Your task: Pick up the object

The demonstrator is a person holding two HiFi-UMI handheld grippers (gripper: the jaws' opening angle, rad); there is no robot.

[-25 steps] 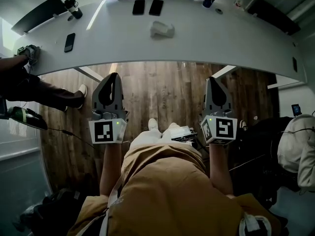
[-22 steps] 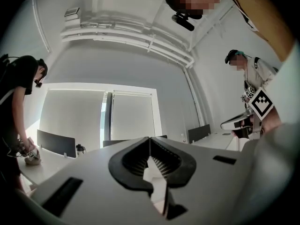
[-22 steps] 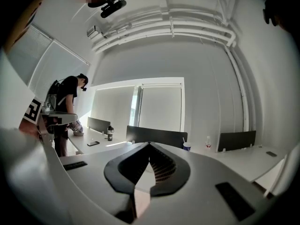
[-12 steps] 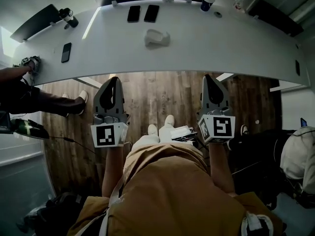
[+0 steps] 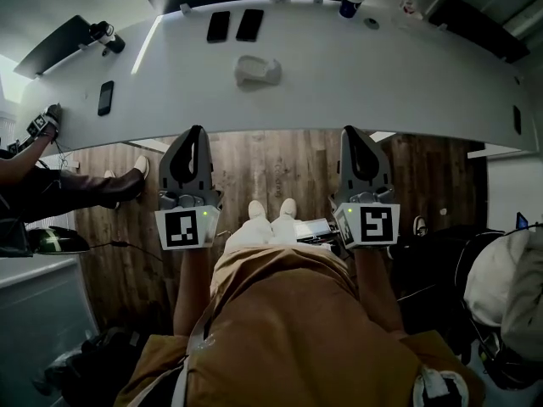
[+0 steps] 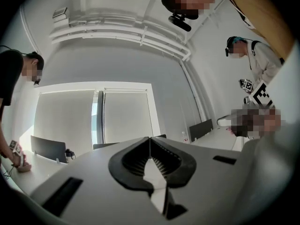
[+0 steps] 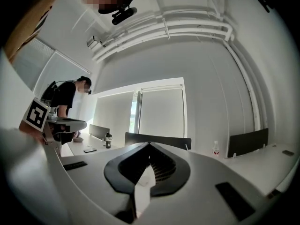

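White table (image 5: 382, 75) is seen curving across the upper head view, with wooden floor (image 5: 271, 159) below it. At far left another person (image 5: 59, 185) is seated at the table's end, and a dark phone (image 5: 105, 97) lies on the table nearby. The left gripper (image 5: 197, 131) is held level, jaws pressed together with nothing between them. Compared with a second ago, the table edge has been brought up to both gripper tips. The approach is therefore judged under way, with no pick-up begun.

The white object (image 5: 257, 70), taken as the target, lies untouched on the table beyond and between the two grippers. The right gripper (image 5: 349, 131) is likewise closed and empty. Both pairs of jaws would need opening before any grasp. A cup (image 5: 349, 5) and a bottle (image 5: 411, 5) stand at the far edge, right.
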